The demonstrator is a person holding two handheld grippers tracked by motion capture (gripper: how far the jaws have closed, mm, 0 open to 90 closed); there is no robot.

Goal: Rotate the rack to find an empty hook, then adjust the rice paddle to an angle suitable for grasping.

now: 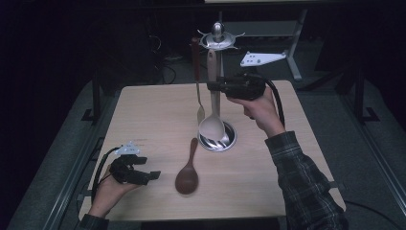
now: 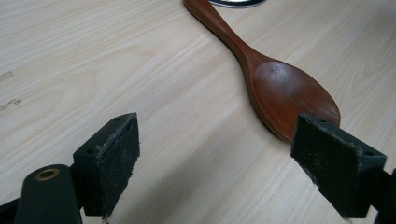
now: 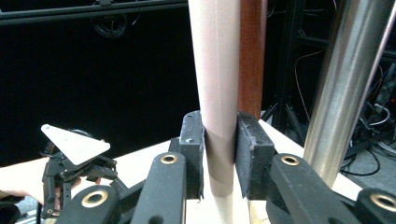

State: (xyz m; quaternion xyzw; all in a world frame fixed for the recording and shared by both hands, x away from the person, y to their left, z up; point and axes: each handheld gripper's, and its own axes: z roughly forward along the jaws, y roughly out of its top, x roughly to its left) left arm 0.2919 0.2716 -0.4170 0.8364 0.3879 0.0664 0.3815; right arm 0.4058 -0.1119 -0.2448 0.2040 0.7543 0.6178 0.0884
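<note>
A steel utensil stand (image 1: pixel 225 140) rises at the table's middle, its pole (image 3: pixel 345 79) close on the right in the right gripper view. A pale spoon (image 1: pixel 211 125) hangs from its top, bowl down near the base. My right gripper (image 1: pixel 211 86) is shut on the pale handle (image 3: pixel 215 60), pads pressing both sides. A brown-handled utensil (image 1: pixel 196 62) hangs just behind it, its handle (image 3: pixel 252 56) beside the pale one. A dark wooden spoon (image 1: pixel 187 178) lies flat on the table. My left gripper (image 1: pixel 152 176) rests open to its left; the spoon's bowl (image 2: pixel 285 93) lies beyond the right pad.
The wooden table (image 1: pixel 143 110) ends near the left hand at the front left corner. A white bracket (image 1: pixel 261 58) on a metal leg stands behind the table at the back right. Cables and dark frames lie beyond the far edge.
</note>
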